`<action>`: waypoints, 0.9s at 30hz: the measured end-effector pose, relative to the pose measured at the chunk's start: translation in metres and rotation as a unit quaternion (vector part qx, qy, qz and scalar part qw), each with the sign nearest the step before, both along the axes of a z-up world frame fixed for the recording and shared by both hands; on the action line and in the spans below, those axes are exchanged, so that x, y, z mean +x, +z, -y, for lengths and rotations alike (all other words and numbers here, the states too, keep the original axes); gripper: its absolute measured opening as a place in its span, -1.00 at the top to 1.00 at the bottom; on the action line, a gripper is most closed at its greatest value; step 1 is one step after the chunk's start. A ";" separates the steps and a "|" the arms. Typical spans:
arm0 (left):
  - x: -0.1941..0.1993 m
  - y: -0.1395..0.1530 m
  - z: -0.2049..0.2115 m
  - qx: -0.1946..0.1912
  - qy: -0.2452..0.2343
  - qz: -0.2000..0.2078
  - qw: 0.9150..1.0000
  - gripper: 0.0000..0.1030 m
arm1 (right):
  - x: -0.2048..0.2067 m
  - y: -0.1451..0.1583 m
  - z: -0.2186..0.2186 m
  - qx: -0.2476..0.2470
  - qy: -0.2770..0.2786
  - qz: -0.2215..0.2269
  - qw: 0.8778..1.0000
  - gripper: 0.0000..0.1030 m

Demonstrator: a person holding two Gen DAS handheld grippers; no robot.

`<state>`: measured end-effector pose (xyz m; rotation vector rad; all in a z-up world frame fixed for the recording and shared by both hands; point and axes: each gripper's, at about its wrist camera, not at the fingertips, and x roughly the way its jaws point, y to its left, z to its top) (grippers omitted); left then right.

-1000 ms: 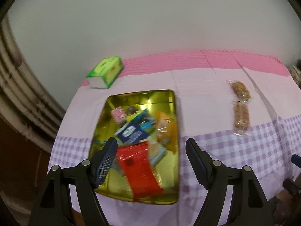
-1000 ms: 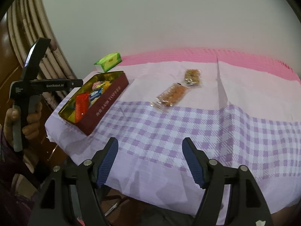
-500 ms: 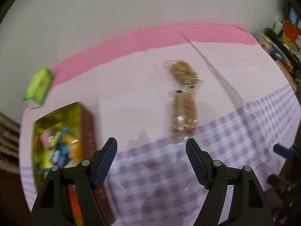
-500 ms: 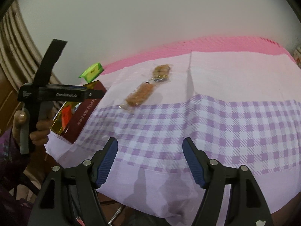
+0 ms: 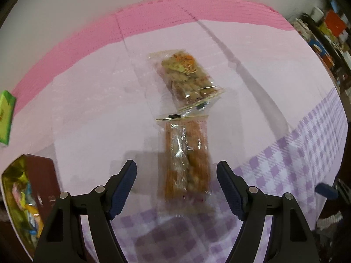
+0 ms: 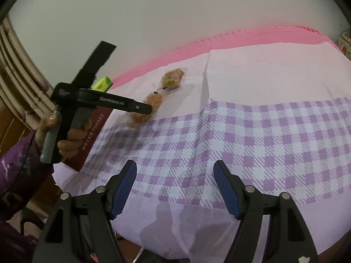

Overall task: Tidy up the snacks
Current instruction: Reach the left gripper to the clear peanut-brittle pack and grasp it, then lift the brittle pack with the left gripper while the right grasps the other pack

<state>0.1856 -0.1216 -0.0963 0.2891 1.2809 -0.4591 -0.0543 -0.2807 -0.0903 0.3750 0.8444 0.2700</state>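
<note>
Two clear snack packs lie end to end ahead of left tool | tool spread wide, empty | near pack between its tips, far pack beyond | judged light, crinkly, slippery, crumbly; to be pinched mid-length | right tool wide, empty.

Counting two clear snack packets: one lying at six o'clock, the other touching it end to end at twelve o'clock. Counting one tin sitting at eight o'clock, holding several wrapped sweets, too blurred for numbering. Counting one green box at nine o'clock. Seeing two grippers, left and right.
</note>
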 end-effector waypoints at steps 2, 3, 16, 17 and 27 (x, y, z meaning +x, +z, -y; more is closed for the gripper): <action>0.004 -0.003 -0.004 -0.015 0.015 -0.002 1.000 -0.34 | 0.001 0.000 0.004 0.002 0.000 -0.001 1.000 -0.40; 0.003 -0.003 -0.005 -0.019 0.020 0.009 1.000 -0.16 | 0.002 -0.001 0.005 0.004 -0.001 -0.002 1.000 -0.44; -0.045 0.027 -0.042 -0.062 0.085 0.029 0.994 0.24 | 0.031 0.011 0.005 -0.018 0.012 0.002 1.000 -0.45; -0.049 0.030 -0.047 -0.065 0.089 0.030 0.993 0.24 | 0.035 0.013 0.003 -0.021 0.016 0.004 1.000 -0.45; -0.066 0.008 -0.069 -0.084 0.078 -0.013 0.993 0.24 | 0.101 0.028 -0.032 -0.023 0.057 0.008 0.998 -0.48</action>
